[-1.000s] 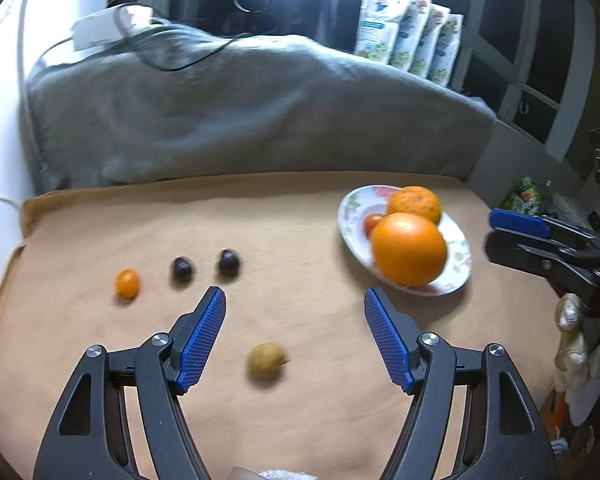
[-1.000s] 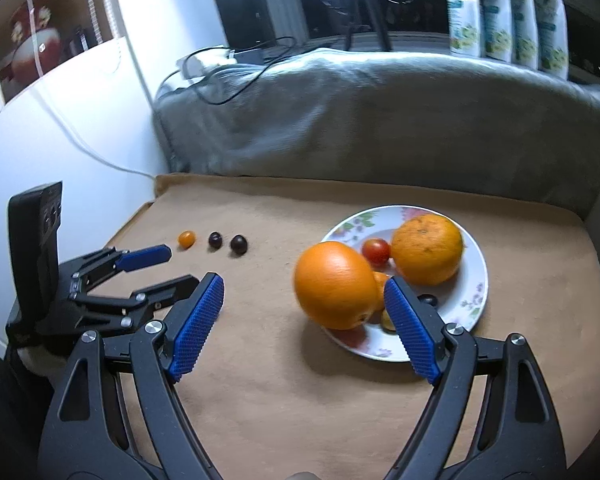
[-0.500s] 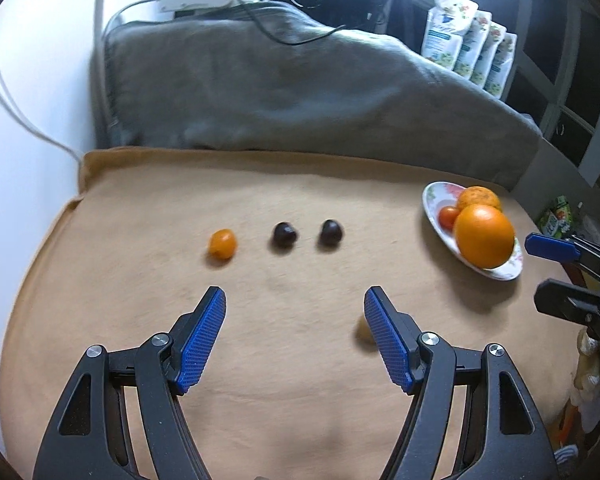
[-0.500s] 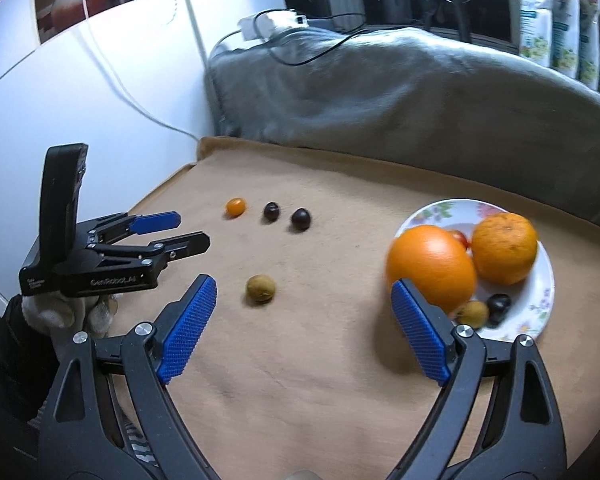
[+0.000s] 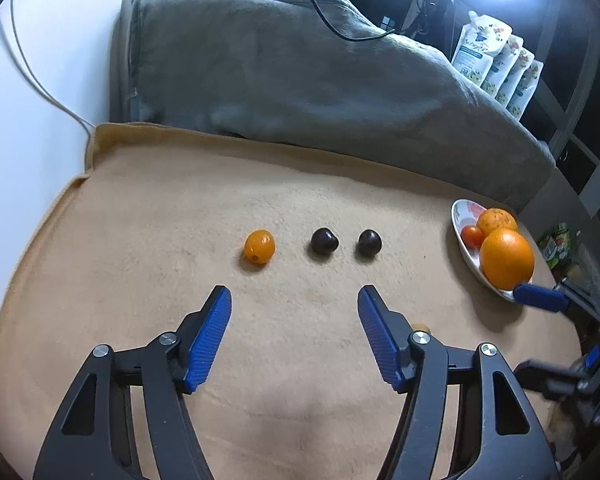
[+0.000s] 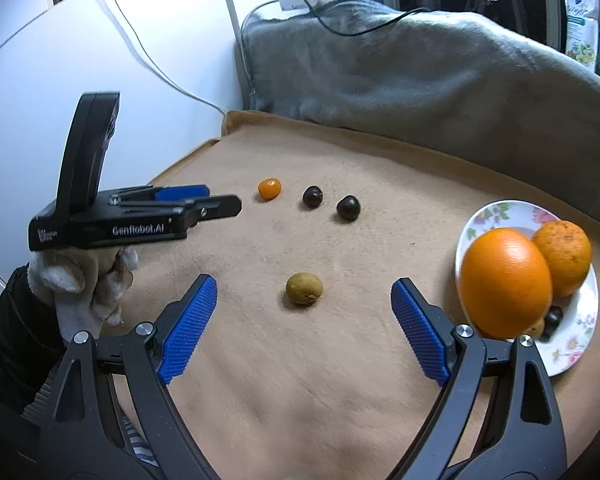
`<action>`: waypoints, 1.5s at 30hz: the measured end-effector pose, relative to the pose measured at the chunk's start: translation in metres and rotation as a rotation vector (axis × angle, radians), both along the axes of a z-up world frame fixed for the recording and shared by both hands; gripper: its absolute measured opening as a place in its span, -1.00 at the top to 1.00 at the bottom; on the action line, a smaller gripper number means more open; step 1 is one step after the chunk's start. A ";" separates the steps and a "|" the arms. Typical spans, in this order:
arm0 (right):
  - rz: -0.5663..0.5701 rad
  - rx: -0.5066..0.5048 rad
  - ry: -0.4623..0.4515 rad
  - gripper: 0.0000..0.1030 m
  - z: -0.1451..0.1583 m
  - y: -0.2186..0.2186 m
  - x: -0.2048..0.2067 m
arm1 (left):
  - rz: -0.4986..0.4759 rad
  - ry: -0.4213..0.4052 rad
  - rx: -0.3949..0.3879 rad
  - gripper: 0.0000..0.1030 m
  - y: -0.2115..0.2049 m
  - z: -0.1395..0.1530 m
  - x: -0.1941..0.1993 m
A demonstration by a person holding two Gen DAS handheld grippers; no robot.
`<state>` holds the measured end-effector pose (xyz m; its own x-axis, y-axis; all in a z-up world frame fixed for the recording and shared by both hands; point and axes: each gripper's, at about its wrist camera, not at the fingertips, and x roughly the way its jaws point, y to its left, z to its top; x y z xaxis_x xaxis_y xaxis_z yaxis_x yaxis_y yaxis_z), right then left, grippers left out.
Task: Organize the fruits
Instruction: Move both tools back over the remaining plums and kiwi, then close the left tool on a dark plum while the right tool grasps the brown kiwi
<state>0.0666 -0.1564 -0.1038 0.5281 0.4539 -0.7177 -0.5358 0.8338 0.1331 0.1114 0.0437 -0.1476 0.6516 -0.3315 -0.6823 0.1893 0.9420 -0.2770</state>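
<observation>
Across the middle of my left wrist view, the small orange fruit (image 5: 259, 246) and two dark fruits (image 5: 324, 241) now sit ahead of my left gripper (image 5: 294, 338), spread and empty; it has swung off the brown fruit.

At centre of the right view, that brown fruit (image 6: 304, 288) lies between my spread right gripper (image 6: 304, 322)'s fingers, ready for the plate (image 6: 482, 216). "GenRobot.AI" is printed on the left gripper's body.

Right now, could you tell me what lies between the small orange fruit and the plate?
Two dark round fruits lie on the cloth between the small orange fruit and the plate, as the left wrist view shows.
</observation>
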 end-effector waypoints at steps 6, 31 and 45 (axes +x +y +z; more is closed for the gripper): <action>0.006 -0.006 0.032 -0.56 -0.013 0.007 0.010 | -0.045 -0.003 0.016 0.06 -0.008 0.001 0.013; 0.020 -0.037 0.104 0.04 -0.048 0.021 0.042 | -0.168 0.031 0.154 0.36 -0.061 -0.026 0.070; 0.042 -0.067 0.131 0.30 -0.062 0.031 0.051 | -0.151 0.065 0.211 0.54 -0.064 -0.037 0.084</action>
<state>0.1178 -0.1257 -0.1659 0.4092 0.4223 -0.8088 -0.5519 0.8205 0.1492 0.1959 -0.0204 -0.1847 0.5582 -0.2681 -0.7852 0.3208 0.9425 -0.0938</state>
